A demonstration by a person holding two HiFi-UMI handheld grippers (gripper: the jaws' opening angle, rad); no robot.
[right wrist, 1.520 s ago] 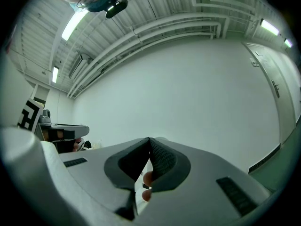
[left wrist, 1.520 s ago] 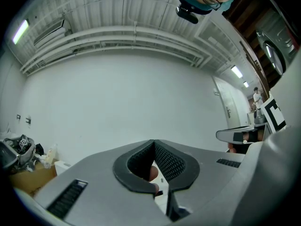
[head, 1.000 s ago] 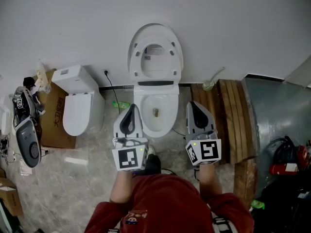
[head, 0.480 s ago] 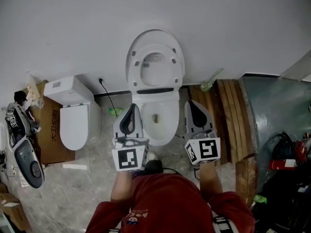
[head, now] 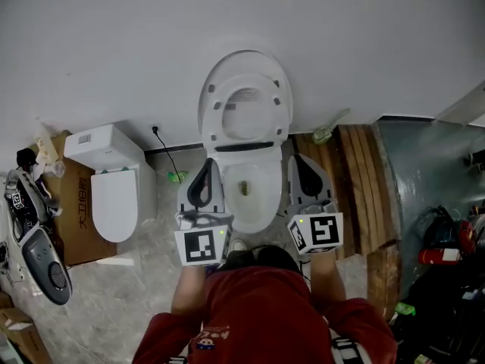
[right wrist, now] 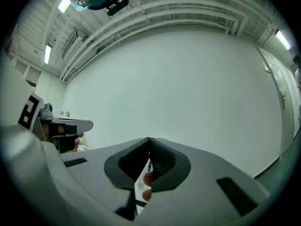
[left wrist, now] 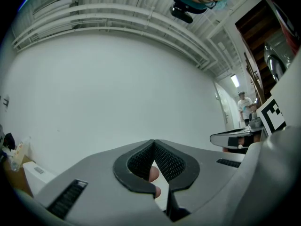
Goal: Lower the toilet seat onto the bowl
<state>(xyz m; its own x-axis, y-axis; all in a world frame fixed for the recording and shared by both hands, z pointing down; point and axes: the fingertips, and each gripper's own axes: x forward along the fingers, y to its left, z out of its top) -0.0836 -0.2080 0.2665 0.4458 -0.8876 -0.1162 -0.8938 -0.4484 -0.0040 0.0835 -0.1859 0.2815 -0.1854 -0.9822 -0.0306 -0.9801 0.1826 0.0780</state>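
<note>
Toilet seat point(head: 214, 112) upright against wall point(head: 114, 36), long axis vertical, above bowl point(head: 267, 196).

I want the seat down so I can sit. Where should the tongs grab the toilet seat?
Pinch the toilet seat at its top rim, the free end farthest from the hinge, coming from the front. It stands upright by the wall, so pulling that end forward should tip it onto the bowl. The right tongs are shut, so open them first.

The left gripper point(head: 205, 165) and the right gripper point(head: 299, 160) are held level, side by side, ahead of the chest point(head: 258, 302). The jaws of both are closed together, with nothing between them.
</note>
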